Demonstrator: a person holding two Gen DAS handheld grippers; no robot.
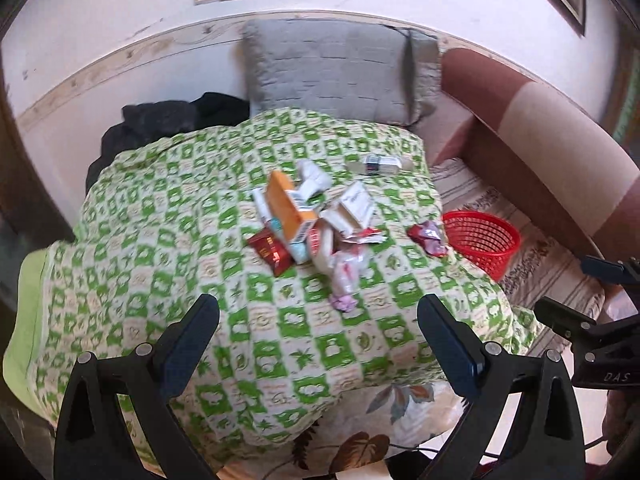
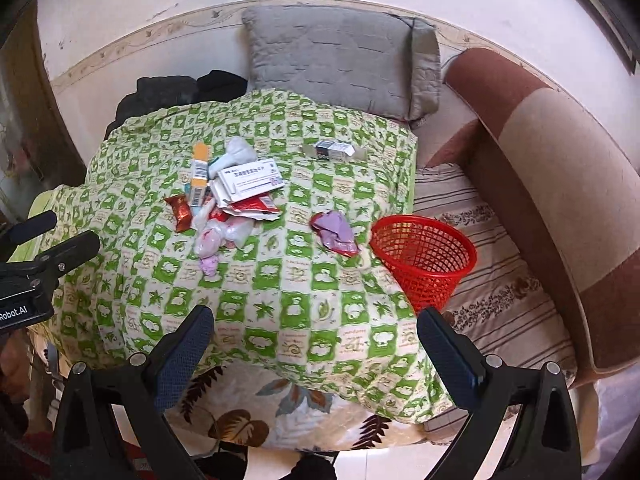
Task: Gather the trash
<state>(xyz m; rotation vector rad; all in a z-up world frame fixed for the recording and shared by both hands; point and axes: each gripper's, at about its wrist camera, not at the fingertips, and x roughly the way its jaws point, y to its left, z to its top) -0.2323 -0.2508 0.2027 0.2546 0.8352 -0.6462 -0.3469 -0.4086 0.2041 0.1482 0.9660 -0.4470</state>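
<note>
Both tools hang above the near edge of the bed, and both are released, fingers spread wide with nothing between them: the left tool over the green checked quilt, the right tool a little further right, with the left one showing at its left side. The trash sits in a heap in the middle of the quilt (white cartons, an orange box, red wrappers, a crumpled plastic bag). A loose purple-and-red wrapper lies apart, just beside the red mesh basket. The basket stands tilted on the striped sheet at the quilt's right edge. A small blue-and-white box rests alone further back, near the grey pillow. Dark clothes are bundled at the back left, and a brown sofa arm runs along the right.
</note>
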